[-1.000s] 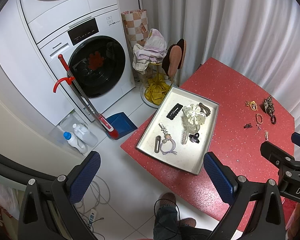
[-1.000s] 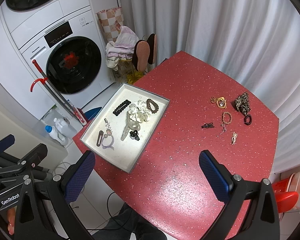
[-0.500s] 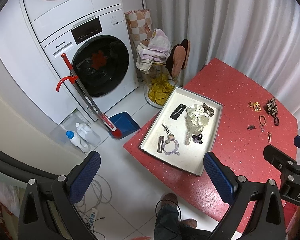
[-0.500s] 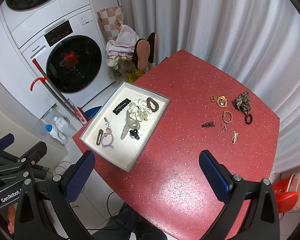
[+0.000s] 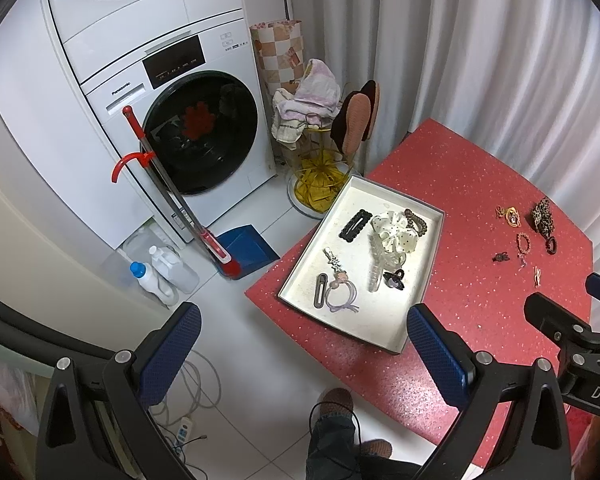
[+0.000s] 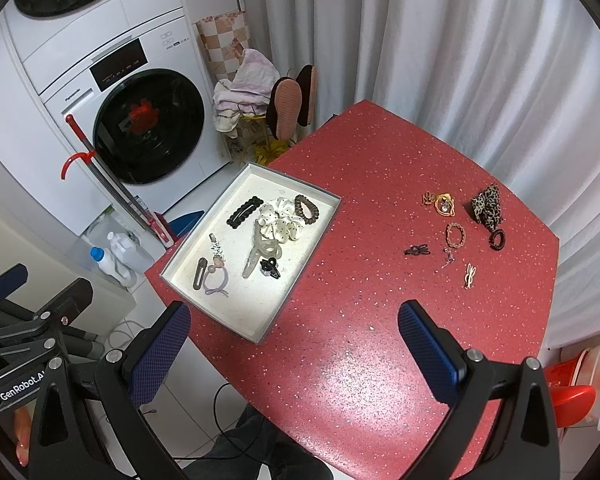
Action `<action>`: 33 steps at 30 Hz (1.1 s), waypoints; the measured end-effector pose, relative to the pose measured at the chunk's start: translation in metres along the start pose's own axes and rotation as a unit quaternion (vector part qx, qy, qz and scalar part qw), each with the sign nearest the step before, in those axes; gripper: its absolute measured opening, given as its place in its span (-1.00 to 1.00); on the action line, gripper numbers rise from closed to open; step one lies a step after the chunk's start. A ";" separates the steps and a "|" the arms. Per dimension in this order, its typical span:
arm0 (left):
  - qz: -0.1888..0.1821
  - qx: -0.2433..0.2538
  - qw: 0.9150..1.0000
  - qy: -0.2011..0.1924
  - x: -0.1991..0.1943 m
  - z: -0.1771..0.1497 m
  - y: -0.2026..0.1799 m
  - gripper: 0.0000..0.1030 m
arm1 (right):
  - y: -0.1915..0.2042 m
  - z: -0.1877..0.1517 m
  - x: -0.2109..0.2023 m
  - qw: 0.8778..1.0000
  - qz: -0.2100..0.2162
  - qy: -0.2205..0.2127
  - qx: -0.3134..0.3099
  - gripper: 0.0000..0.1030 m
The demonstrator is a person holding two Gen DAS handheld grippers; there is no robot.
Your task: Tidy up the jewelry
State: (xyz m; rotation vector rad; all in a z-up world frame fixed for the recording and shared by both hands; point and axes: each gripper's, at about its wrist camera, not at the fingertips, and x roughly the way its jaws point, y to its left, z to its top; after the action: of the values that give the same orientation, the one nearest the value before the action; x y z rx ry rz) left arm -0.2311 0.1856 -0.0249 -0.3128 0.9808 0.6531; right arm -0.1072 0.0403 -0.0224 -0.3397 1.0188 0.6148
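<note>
Holding both high over the red table (image 6: 364, 360) for an overview: left gripper (image 5: 304, 354) and right gripper (image 6: 294, 346) gape wide, gripping nothing. Tray (image 6: 296, 280) holds sorted pieces; loose jewelry (image 6: 456, 236) sits well apart, near the table's far-right edge, probably next.

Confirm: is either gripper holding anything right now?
No. The left gripper and right gripper are both open and empty, above the red speckled table.
</note>
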 end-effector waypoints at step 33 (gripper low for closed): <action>0.000 0.001 1.000 0.003 0.003 -0.004 -0.003 1.00 | 0.003 0.000 -0.001 1.000 0.000 0.000 0.001 1.00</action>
State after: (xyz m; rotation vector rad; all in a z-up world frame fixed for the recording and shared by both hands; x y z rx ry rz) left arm -0.2305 0.1827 -0.0295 -0.3125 0.9882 0.6510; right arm -0.1093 0.0419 -0.0219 -0.3377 1.0197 0.6133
